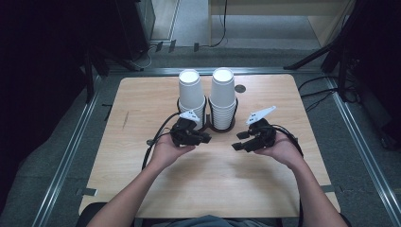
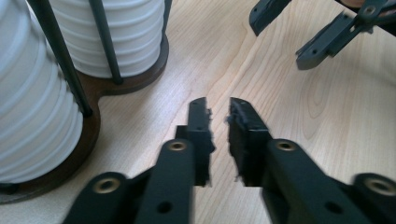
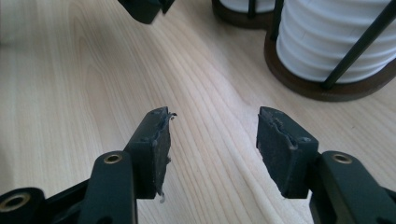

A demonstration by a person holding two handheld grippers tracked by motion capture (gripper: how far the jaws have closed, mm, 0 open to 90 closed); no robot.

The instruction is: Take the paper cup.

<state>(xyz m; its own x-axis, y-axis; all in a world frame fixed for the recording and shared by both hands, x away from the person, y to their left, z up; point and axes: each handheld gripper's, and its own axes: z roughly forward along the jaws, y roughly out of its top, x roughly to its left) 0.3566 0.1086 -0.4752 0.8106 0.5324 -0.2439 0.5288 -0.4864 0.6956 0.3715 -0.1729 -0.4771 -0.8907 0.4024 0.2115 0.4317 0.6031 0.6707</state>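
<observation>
Forearms come in from the near edge of the tabletop [image 1: 142, 198], and both hands sit about mid-table, each holding a gripper just short of the cup holder. Left gripper [image 1: 206, 138] has its jaws nearly pressed together, only a thin slit between them, nothing pinched. Right gripper [image 1: 239, 141] has its jaws spread wide, also empty, with bare wood showing between them in the right gripper view. They point inward at each other, a gap of tabletop between.

Cups are at the middle of the far edge: left cup stack [image 1: 191, 94] and right cup stack [image 1: 222, 94], both upside down, standing in a dark wooden holder [image 1: 208, 126] with thin black rods around them. My guess is those rods are there so the stacks don't tip when one cup gets pulled off the top.

Looks to me like a ready pose: the spread right jaws are probably meant to grab a cup, with the left free to help.
</observation>
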